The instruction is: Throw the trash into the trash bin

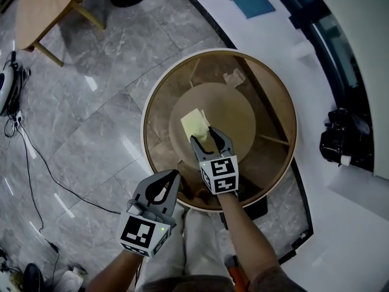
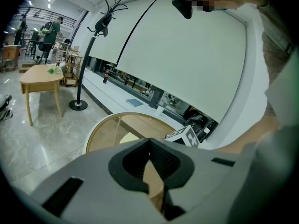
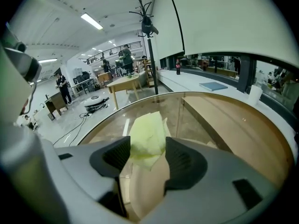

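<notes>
**Straddling the yellow paper on the glass table**

The right gripper [image 1: 204, 136] has its jaws spread around the near end of the yellow paper [image 1: 194, 122], with no firm pinch visible. The paper lies on the round glass table [image 1: 276, 99], its long axis running ahead of the jaws. The left gripper [image 1: 174, 175], jaws pressed together and empty, hangs farther back.

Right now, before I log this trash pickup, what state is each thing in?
Yellow paper: lying on the glass table.
Right hand-held gripper: jaws apart, the paper's near end between them.
Left hand-held gripper: jaws shut, empty, by the table's near rim.
</notes>
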Available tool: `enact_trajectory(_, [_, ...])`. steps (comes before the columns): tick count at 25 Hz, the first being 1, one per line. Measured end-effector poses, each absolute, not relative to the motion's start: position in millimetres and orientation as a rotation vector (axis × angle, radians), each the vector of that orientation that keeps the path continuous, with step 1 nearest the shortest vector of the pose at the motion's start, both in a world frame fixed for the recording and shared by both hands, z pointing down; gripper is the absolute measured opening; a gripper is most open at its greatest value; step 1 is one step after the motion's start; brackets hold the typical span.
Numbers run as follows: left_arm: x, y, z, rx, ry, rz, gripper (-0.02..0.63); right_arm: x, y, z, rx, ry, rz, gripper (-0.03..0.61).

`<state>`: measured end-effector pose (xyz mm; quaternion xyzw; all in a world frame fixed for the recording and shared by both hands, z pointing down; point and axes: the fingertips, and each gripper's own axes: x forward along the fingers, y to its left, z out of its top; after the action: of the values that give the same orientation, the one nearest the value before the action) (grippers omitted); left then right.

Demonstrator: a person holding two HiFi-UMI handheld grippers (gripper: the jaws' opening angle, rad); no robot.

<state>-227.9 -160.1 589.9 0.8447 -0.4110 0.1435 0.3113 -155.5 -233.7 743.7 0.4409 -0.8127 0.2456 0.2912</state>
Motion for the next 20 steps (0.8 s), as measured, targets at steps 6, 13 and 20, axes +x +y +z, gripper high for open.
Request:
enact_trajectory(6, [-224.8,-162.2,591.5,2.234,-1.077,0.378,0.02,-152.3,-230.9,746.1,1.167,-2.136,0.634,0.041])
enact_trajectory(13, [-218.3,-163.2,587.5,2.24,-1.072,0.378,0.02,-151.5,-228.9,738.9,1.171,-2.15,0.645,0.029])
enact_trajectory(20, [-201.0,-158.9,566.6,2.273,-1.038,0.371,0.02,-139.2,-226.9,706.8,1.218,-2.177,0.635,0.029])
